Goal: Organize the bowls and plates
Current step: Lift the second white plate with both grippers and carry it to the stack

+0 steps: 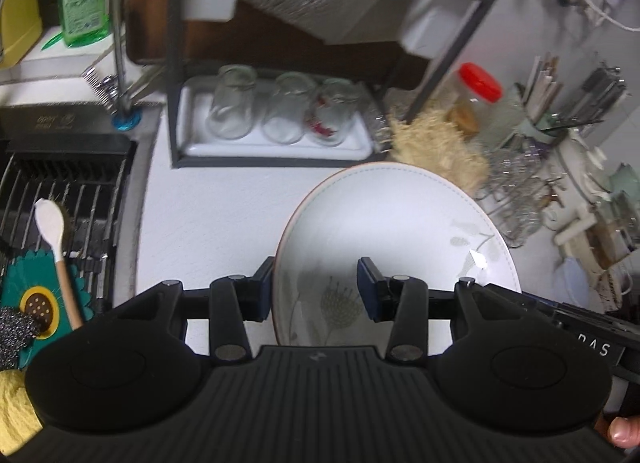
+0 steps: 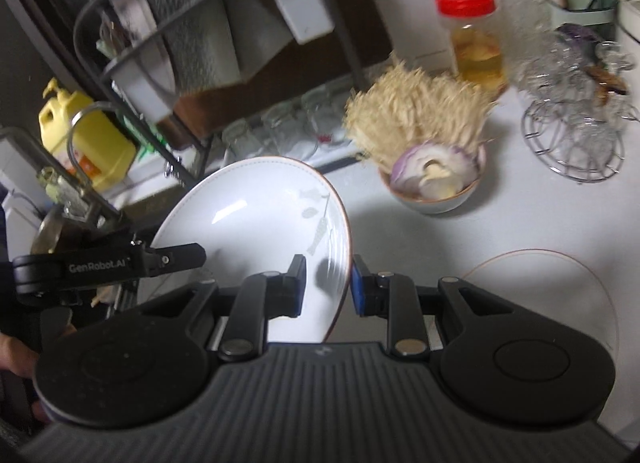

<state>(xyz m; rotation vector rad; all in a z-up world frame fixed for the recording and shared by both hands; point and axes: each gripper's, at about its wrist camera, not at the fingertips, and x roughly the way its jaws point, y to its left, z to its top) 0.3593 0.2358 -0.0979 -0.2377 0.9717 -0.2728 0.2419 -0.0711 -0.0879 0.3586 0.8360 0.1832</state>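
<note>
Between the pads of my left gripper (image 1: 316, 289) sits the near rim of the white plate (image 1: 394, 223), tilted above the countertop (image 1: 208, 207), while my right gripper (image 2: 328, 287) pinches the opposite rim edge-on; the left jaw looks clamped too, though its right pad's contact is unclear. To rack it well, I judge both hands should move together, holding the tilt, toward the dish rack (image 1: 176, 75), clear of the bowl (image 2: 434, 199) and second plate (image 2: 540, 287).

Both grippers, left gripper (image 1: 316, 289) and right gripper (image 2: 328, 285), are matte black with ribbed housings, round side discs, silver screws and blue-edged pads.
</note>
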